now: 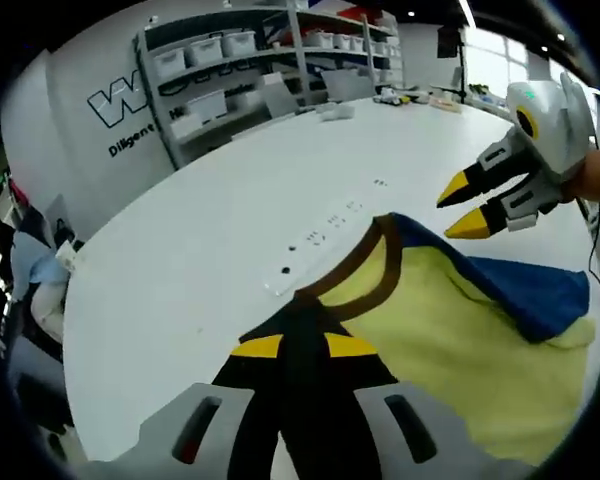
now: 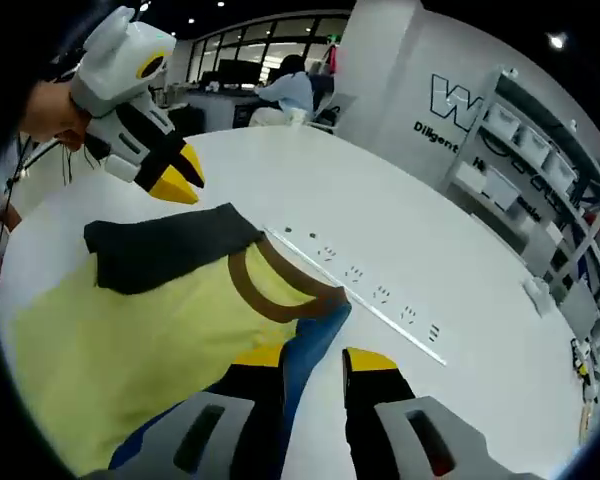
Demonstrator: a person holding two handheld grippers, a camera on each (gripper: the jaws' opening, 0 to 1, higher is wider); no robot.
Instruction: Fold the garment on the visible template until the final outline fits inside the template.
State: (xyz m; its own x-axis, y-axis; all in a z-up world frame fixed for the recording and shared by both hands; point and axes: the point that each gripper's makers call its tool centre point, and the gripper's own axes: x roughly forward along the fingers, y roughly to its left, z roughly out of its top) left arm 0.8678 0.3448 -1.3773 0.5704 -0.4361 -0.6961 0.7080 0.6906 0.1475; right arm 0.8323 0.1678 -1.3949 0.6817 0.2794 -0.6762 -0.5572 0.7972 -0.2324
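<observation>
One shirt [image 1: 450,370] lies on the white tabletop [image 1: 200,250]: yellow body, one brown collar [image 1: 380,270], one blue sleeve [image 1: 525,290] and one black sleeve [image 2: 165,250].

In the left gripper view, the left claw [image 1: 302,352] sits at the bottom edge with black cloth pinched between its two yellow-tipped jaws, so it is closed on the shirt's black sleeve just beside the collar. The right claw [image 1: 467,207] comes in from the upper right, held by a hand [image 1: 598,172]; its two yellow tips stand apart with nothing between them, hovering just above the blue sleeve.

In the right gripper view, the right claw [image 2: 315,365] rises from the bottom with its jaws parted; blue cloth runs through the gap between them, and I cannot tell whether the jaws touch it. The left claw [image 2: 175,180] appears at upper left, its tips together at the edge of the black sleeve.

One long white strip [image 2: 355,293] with small dark marks lies on the tabletop just beyond the collar. Shelves [image 1: 270,60] holding bins stand along the far wall, and one person [image 2: 285,90] sits at a desk in the background.
</observation>
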